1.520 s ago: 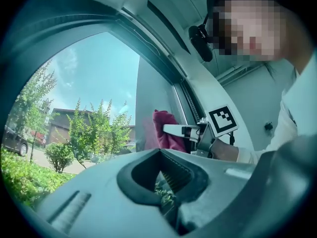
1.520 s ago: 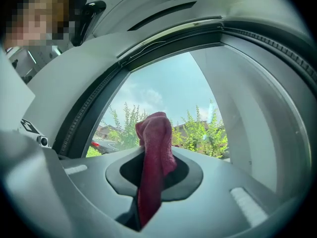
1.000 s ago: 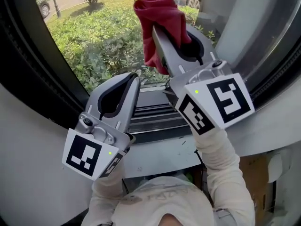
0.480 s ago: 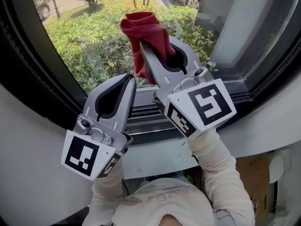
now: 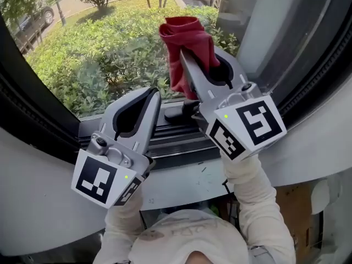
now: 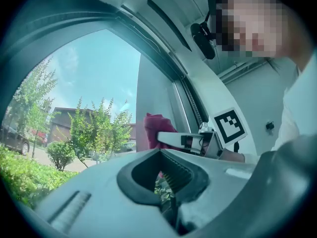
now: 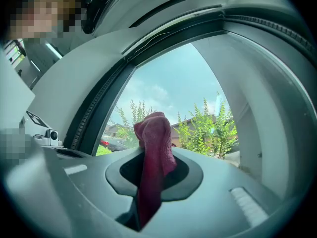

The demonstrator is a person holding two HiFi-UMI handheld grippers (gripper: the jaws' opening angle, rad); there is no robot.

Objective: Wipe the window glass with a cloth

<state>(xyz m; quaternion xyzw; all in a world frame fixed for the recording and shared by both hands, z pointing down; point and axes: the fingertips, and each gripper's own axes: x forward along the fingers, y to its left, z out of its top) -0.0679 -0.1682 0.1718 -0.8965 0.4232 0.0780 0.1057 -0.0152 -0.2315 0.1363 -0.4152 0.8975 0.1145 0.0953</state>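
Note:
My right gripper (image 5: 191, 59) is shut on a red cloth (image 5: 187, 40), whose bunched end sticks out past the fingertips against the window glass (image 5: 104, 54). In the right gripper view the cloth (image 7: 152, 128) hangs down through the gap of the shut jaws of the right gripper (image 7: 158, 151), with sky and trees behind it. My left gripper (image 5: 153, 97) is shut and holds nothing, lower and to the left, pointing at the bottom of the pane. From the left gripper (image 6: 159, 151) view, the cloth (image 6: 154, 127) and the right gripper's jaws show ahead.
A black rubber seal (image 5: 41, 120) borders the pane on the left and bottom. The grooved sill track (image 5: 176, 142) lies under both grippers. A grey pillar (image 5: 280, 32) bounds the glass on the right. Hedges and parked cars are outside.
The right gripper swept the cloth left and down across the glass, then back to the right. The left gripper stayed almost still and shut.

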